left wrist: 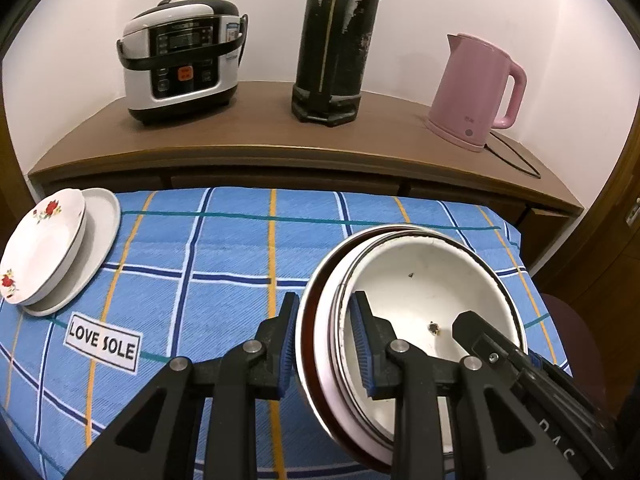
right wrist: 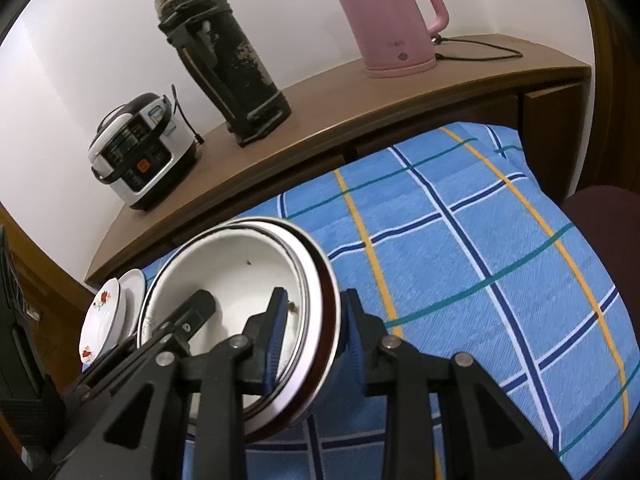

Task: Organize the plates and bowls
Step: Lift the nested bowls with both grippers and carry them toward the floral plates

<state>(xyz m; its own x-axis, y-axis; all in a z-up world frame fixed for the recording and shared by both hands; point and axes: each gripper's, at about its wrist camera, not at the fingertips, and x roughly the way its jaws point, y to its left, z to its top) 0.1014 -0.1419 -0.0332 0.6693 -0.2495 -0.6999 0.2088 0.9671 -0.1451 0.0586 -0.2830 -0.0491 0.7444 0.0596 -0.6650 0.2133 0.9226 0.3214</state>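
Observation:
A stack of nested bowls (left wrist: 424,280), white inside with a dark red outer one, is held tilted above the blue checked cloth (left wrist: 224,264). My left gripper (left wrist: 326,340) is shut on the stack's left rim, one finger inside, one outside. My right gripper (right wrist: 314,336) is shut on the opposite rim of the same stack (right wrist: 240,272); it shows in the left wrist view as a black finger (left wrist: 476,332) inside the bowl. A rose-patterned plate (left wrist: 40,248) rests on a plain white plate (left wrist: 102,224) at the cloth's far left.
Behind the cloth, a wooden counter (left wrist: 280,132) carries a rice cooker (left wrist: 180,60), a tall black thermos (left wrist: 336,40) and a pink kettle (left wrist: 476,92) with its cord. A dark red chair seat (right wrist: 600,216) stands at the right.

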